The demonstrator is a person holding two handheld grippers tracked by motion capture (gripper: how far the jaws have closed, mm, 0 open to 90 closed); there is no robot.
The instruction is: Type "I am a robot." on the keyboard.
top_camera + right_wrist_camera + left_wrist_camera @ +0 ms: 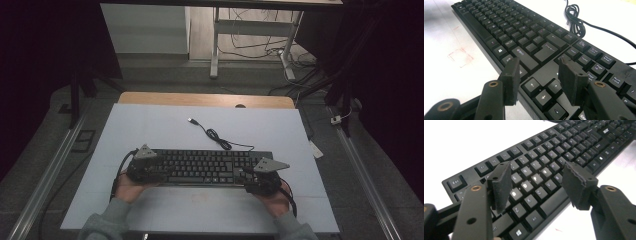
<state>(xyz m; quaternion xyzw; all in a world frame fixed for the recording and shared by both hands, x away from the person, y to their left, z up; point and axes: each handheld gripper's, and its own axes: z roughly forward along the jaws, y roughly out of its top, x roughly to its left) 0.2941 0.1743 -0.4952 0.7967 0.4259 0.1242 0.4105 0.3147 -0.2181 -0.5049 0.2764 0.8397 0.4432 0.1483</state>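
Tongs (536, 187) apart over black keyboard (210, 166), cable coiled.

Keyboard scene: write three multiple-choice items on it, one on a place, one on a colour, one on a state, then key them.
1. Where does the USB plug lie?
A. beyond the keyboard on the white table cover
B. under the keyboard
C. on the floor

2. What colour is the keyboard?
A. white
B. black
C. red

3. How do the left gripper jaws stand?
A. shut on the cable
B. shut on a key
C. open above the letter keys

Key: 1 A, the high view shows the plug past the keyboard's far edge; 2 B, black keys and frame; 3 C, a wide gap between the pads.
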